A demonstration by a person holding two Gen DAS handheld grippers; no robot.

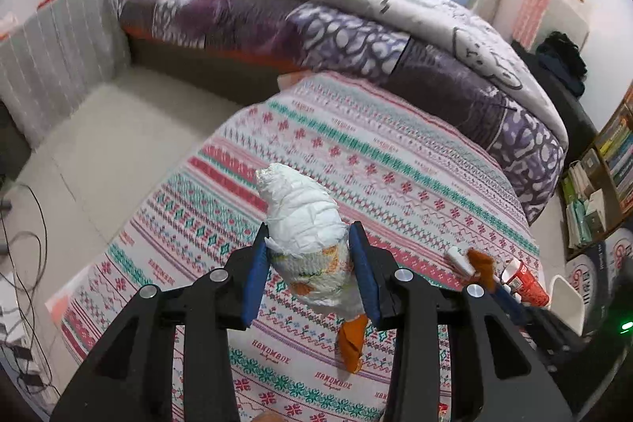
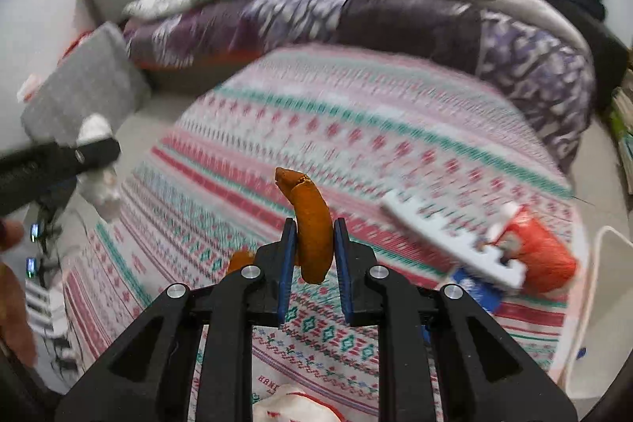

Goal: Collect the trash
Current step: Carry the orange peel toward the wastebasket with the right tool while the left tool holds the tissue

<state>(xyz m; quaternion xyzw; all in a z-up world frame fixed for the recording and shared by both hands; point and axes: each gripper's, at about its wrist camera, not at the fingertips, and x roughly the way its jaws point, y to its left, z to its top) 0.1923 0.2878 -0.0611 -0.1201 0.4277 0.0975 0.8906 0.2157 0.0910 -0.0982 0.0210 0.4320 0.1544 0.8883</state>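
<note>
Trash: we hold two pieces above the patterned bedsheet (image 1: 356, 153).
Left gripper (image 1: 309, 263): clamped on rolled white diaper (image 1: 300, 216); soft, light, we squeeze mid-roll.
Right gripper (image 2: 313, 252): pinching orange peel (image 2: 312, 224); limp, light.

Both wrist views angled down, close over shared patterned bedspread (image 1: 356, 153)

We read one word only, "HANDMADE", printed in red capitals and repeated across the patterned bedspread (image 1: 395, 161): twice near its front edge in the left wrist view, and in smaller, partly legible repeats along stripes farther back. In the right wrist view, "HAN" shows at the front edge. The lettering on the book spines (image 1: 617, 145) cannot be read
</note>
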